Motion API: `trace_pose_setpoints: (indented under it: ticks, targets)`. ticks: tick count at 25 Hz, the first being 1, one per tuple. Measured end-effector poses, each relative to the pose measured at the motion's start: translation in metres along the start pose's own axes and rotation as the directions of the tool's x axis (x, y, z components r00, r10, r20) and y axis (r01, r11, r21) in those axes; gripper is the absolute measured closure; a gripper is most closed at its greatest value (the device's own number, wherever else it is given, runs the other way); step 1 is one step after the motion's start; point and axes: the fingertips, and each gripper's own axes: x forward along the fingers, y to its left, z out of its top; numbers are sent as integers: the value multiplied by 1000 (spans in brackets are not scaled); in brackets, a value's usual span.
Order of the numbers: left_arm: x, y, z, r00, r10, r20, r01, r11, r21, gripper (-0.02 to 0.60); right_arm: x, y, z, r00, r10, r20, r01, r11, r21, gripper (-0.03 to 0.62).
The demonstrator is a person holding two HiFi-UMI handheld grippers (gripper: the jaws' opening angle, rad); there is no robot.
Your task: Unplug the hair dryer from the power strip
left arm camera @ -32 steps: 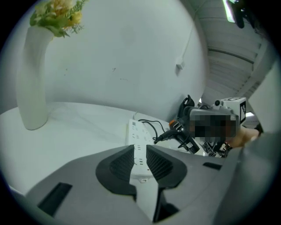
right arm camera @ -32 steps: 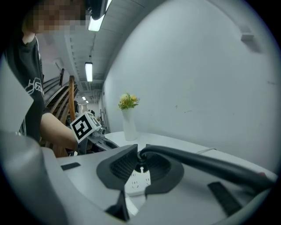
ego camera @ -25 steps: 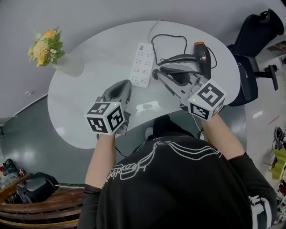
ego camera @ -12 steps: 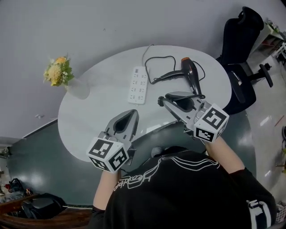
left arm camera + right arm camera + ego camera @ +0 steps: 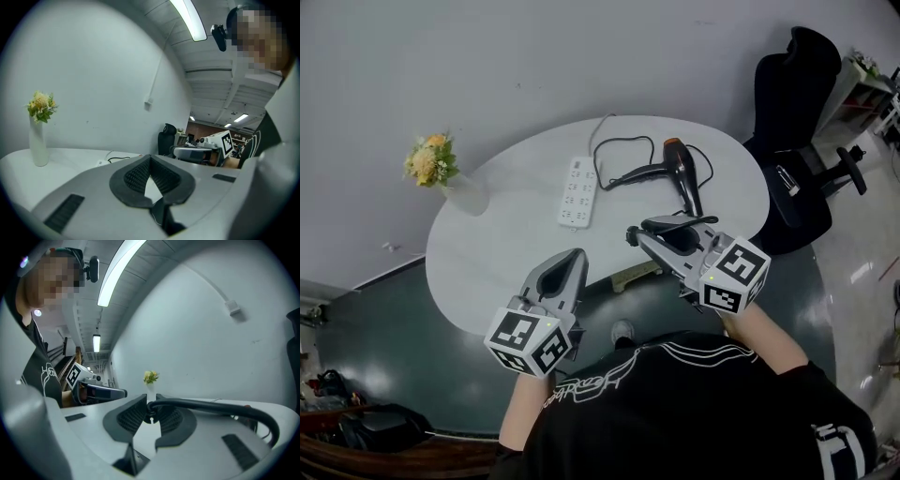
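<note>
The white power strip lies on the round white table, with no plug in its sockets. The black hair dryer lies to its right, its cord looping behind it. My right gripper hovers over the table's near edge, shut on the dryer's black plug. From the plug the cord trails off to the right. My left gripper is shut and empty, off the near edge and left of the right one. Seen from its own camera, the left gripper has its pads together.
A vase of yellow flowers stands at the table's left end. A black office chair is beyond the right end. The strip's white lead runs off the far edge toward the wall.
Both grippers have drawn back from the power strip toward the table's near edge and risen. The right one has brought the plug and cord with it.
</note>
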Motion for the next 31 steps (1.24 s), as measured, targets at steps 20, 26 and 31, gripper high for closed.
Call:
trace_pose_setpoints:
  ticks: [20,26,31]
  targets:
    - [-23,-37,3,999,29,36,-29,1000,-12,578,-41,29,5,999,32,28,-33,999,17,551]
    - [-23,-37,2,999,28,24,-28,1000,-3,578,-41,28,3,999,24,29,-25,1000,18,550]
    - [-22,-40,2,999,24,22,-24,1000,5,578,-42,30,3,999,22,30,-22,1000,10,551]
